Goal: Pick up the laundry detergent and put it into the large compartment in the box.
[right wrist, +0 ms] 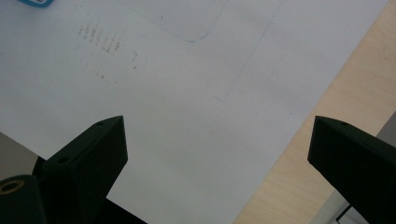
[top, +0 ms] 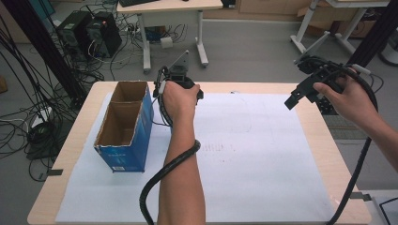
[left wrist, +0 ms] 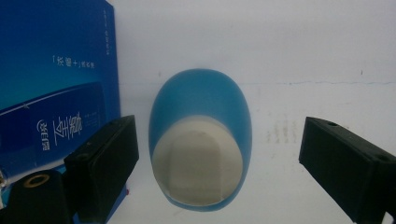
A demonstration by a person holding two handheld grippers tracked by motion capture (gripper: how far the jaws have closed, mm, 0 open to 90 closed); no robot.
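Hovering over the far-left part of the table [top: 319,140], the left gripper [left wrist: 219,154] has its jaws spread wide with a blue egg-shaped object [left wrist: 201,140] lying between them on the white paper sheet [top: 263,154]; neither jaw touches it, so it holds nothing; object has a cream-coloured flat face toward the camera, can't tell what it is. Blue cardboard box [top: 126,124] sits just beside the object, open top, two compartments, both look empty from the high view.

Right gripper [right wrist: 215,154] is also spread open and empty, held up off the right edge of the table, well apart from everything.

Risks, my read: the near jaw is close to the box wall, so closing or shifting sideways could snag or shove the box; the object's shell is rounded and smooth-looking, so an off-centre pinch could squirt it out or roll it; the cable looped round the left forearm could drag across the paper.

View differences: the left gripper view gives the object and jaw gap; in the high view the left hand [top: 180,96] covers that spot; the high view gives the box interior and both arms; the right gripper view gives paper, pencil outlines, smudges, table edge.
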